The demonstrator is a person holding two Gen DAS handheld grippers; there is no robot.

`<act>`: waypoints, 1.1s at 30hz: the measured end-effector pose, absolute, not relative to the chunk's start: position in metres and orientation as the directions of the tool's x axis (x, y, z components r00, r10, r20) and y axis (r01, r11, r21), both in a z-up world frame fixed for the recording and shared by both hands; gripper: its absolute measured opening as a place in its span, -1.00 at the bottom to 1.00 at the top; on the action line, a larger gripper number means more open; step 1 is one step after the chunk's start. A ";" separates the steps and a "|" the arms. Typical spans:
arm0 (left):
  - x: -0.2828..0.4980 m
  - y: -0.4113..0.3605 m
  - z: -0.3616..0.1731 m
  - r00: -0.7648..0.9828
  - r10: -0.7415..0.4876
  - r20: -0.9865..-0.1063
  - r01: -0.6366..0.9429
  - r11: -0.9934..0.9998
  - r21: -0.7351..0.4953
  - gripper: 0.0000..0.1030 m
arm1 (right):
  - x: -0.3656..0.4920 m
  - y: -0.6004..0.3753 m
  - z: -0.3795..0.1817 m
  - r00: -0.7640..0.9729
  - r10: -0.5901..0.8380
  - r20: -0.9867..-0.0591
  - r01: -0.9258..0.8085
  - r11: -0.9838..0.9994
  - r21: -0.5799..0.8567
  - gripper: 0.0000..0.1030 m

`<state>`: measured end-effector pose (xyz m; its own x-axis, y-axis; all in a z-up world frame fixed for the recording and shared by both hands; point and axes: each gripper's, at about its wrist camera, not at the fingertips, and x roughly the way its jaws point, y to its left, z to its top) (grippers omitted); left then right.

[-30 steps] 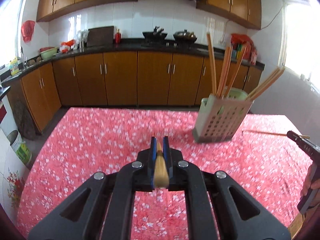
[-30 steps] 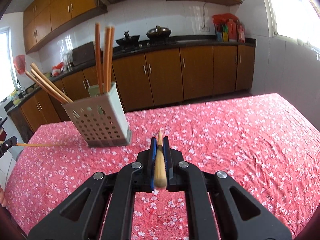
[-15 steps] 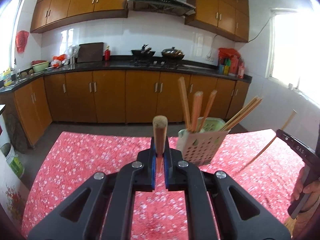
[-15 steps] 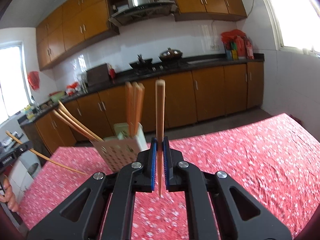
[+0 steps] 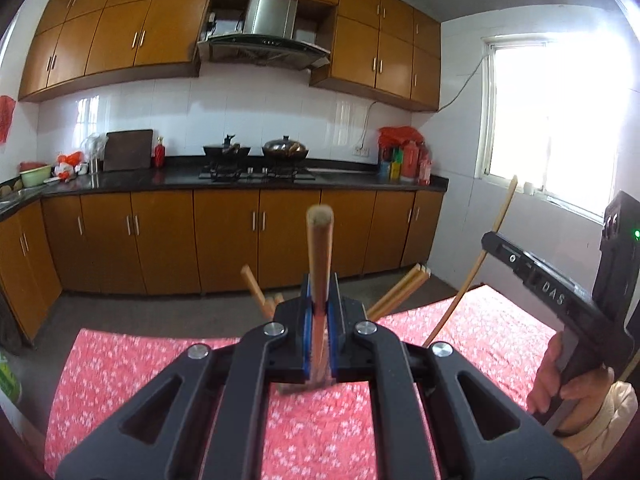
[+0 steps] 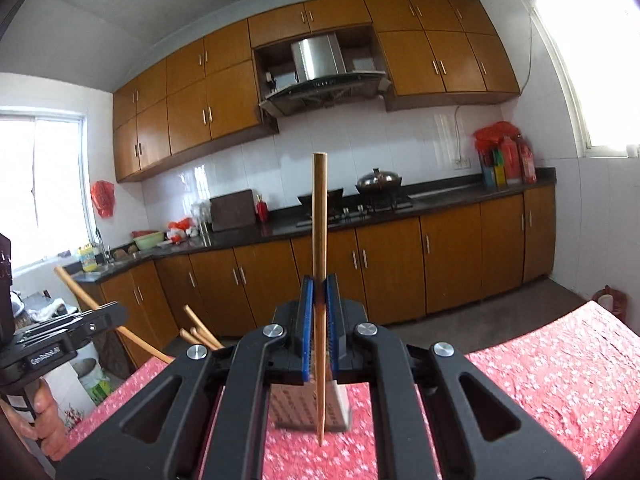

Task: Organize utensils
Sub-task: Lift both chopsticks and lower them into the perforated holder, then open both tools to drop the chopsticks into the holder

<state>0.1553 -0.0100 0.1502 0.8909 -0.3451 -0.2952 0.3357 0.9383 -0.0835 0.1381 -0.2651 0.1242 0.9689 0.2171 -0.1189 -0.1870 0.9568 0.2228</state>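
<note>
My left gripper [image 5: 319, 300] is shut on a wooden chopstick [image 5: 319, 248] that stands upright, its butt end up. In the right wrist view my right gripper [image 6: 319, 300] is shut on another chopstick [image 6: 320, 220], held upright with its thin tip down. Directly beyond that tip stands the perforated utensil holder [image 6: 296, 404], mostly hidden by the gripper body. Several chopsticks [image 6: 200, 330] lean out of it; they also show in the left wrist view as chopstick ends [image 5: 402, 290]. Each view shows the other gripper at its edge: right gripper [image 5: 490, 242], left gripper [image 6: 116, 314].
The table wears a red floral cloth [image 5: 160, 364], its far edge just past the holder. Beyond lie floor, brown cabinets [image 5: 224, 240] and a dark counter with woks [image 5: 284, 148]. A person's hand [image 5: 576, 384] grips the right handle. A bucket [image 6: 94, 380] stands off the table's left.
Both grippers have risen and tipped upward, each keeping its chopstick. The chopsticks swung from lying level to upright. The holder has dropped low in both views behind the gripper bodies.
</note>
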 end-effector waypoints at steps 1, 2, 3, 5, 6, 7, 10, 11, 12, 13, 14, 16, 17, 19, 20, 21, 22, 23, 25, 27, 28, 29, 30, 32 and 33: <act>0.161 -0.013 0.154 0.895 -0.343 -0.285 0.332 0.939 -0.086 -0.86 | 0.142 -0.265 0.126 0.971 0.215 -0.108 -0.186 0.956 0.226 -0.86; 0.165 -0.015 0.157 0.899 -0.339 -0.278 0.328 0.941 -0.087 -0.86 | 0.145 -0.264 0.127 0.972 0.212 -0.100 -0.185 0.956 0.230 -0.86; 0.170 -0.018 0.160 0.903 -0.334 -0.270 0.322 0.943 -0.089 -0.86 | 0.147 -0.264 0.130 0.973 0.211 -0.091 -0.185 0.954 0.234 -0.86; 0.180 -0.021 0.165 0.914 -0.322 -0.249 0.308 0.947 -0.095 -0.86 | 0.154 -0.263 0.132 0.977 0.202 -0.071 -0.180 0.954 0.241 -0.86; 0.184 -0.022 0.168 0.920 -0.312 -0.237 0.297 0.950 -0.096 -0.86 | 0.156 -0.262 0.133 0.977 0.202 -0.063 -0.181 0.952 0.246 -0.86; 0.188 -0.023 0.171 0.926 -0.302 -0.229 0.287 0.953 -0.097 -0.86 | 0.159 -0.262 0.133 0.978 0.203 -0.056 -0.183 0.950 0.253 -0.86; 0.202 -0.027 0.173 0.933 -0.288 -0.217 0.270 0.957 -0.110 -0.86 | 0.169 -0.261 0.133 0.982 0.188 -0.029 -0.173 0.948 0.268 -0.86; 0.205 -0.026 0.172 0.933 -0.285 -0.218 0.267 0.957 -0.111 -0.86 | 0.175 -0.260 0.131 0.984 0.177 -0.022 -0.165 0.949 0.270 -0.86; 0.209 -0.026 0.169 0.934 -0.281 -0.222 0.263 0.959 -0.109 -0.86 | 0.178 -0.259 0.130 0.985 0.171 -0.018 -0.160 0.949 0.273 -0.86; 0.211 -0.027 0.167 0.934 -0.278 -0.225 0.260 0.960 -0.108 -0.86 | 0.182 -0.257 0.128 0.986 0.164 -0.016 -0.154 0.949 0.275 -0.86; 0.215 -0.028 0.164 0.934 -0.272 -0.231 0.255 0.962 -0.103 -0.86 | 0.188 -0.256 0.125 0.988 0.154 -0.014 -0.144 0.950 0.276 -0.86; 0.221 -0.029 0.156 0.934 -0.268 -0.238 0.251 0.963 -0.097 -0.86 | 0.196 -0.252 0.119 0.990 0.140 -0.019 -0.130 0.952 0.276 -0.86; 0.224 -0.029 0.150 0.932 -0.266 -0.245 0.250 0.963 -0.096 -0.86 | 0.199 -0.250 0.116 0.990 0.139 -0.023 -0.127 0.953 0.277 -0.86; 0.233 -0.028 0.143 0.929 -0.266 -0.257 0.248 0.963 -0.102 -0.86 | 0.209 -0.246 0.108 0.988 0.147 -0.038 -0.131 0.951 0.282 -0.86; 0.238 -0.028 0.138 0.926 -0.268 -0.265 0.248 0.963 -0.110 -0.86 | 0.210 -0.244 0.106 0.988 0.148 -0.042 -0.130 0.952 0.278 -0.86; 0.241 -0.028 0.135 0.925 -0.268 -0.270 0.246 0.963 -0.113 -0.86 | 0.212 -0.241 0.102 0.988 0.145 -0.047 -0.127 0.956 0.266 -0.86; 0.246 -0.028 0.130 0.923 -0.268 -0.278 0.244 0.963 -0.118 -0.86 | 0.214 -0.238 0.100 0.989 0.141 -0.052 -0.123 0.960 0.253 -0.86; 0.249 -0.028 0.127 0.920 -0.268 -0.284 0.243 0.962 -0.123 -0.86 | 0.215 -0.235 0.096 0.988 0.138 -0.061 -0.120 0.964 0.238 -0.86; 0.253 -0.027 0.121 0.916 -0.270 -0.297 0.241 0.962 -0.130 -0.86 | 0.216 -0.232 0.092 0.986 0.145 -0.078 -0.123 0.965 0.232 -0.86; 0.257 -0.026 0.115 0.909 -0.274 -0.314 0.242 0.960 -0.139 -0.86 | 0.216 -0.233 0.085 0.981 0.164 -0.102 -0.137 0.962 0.236 -0.86; 0.258 -0.025 0.113 0.906 -0.276 -0.321 0.242 0.960 -0.143 -0.86 | 0.218 -0.233 0.085 0.978 0.175 -0.111 -0.144 0.960 0.239 -0.84; 0.259 -0.024 0.112 0.902 -0.282 -0.327 0.244 0.958 -0.152 -0.86 | 0.218 -0.234 0.085 0.975 0.185 -0.121 -0.152 0.958 0.243 -0.66; 0.257 -0.023 0.111 0.902 -0.281 -0.326 0.242 0.958 -0.156 -0.81 | 0.216 -0.236 0.085 0.975 0.185 -0.125 -0.151 0.959 0.241 -0.51; 0.252 -0.019 0.113 0.905 -0.282 -0.319 0.242 0.957 -0.160 -0.69 | 0.208 -0.239 0.087 0.981 0.164 -0.104 -0.136 0.963 0.233 0.11; 0.250 -0.018 0.114 0.907 -0.280 -0.314 0.239 0.957 -0.162 -0.54 | 0.202 -0.241 0.089 0.984 0.155 -0.092 -0.131 0.965 0.226 0.11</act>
<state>0.2503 -0.0176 0.1145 0.9072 -0.2795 -0.3144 0.2390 0.9575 -0.1616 0.2017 -0.2415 0.0894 0.9837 0.1546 -0.0918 -0.1306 0.9654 0.2257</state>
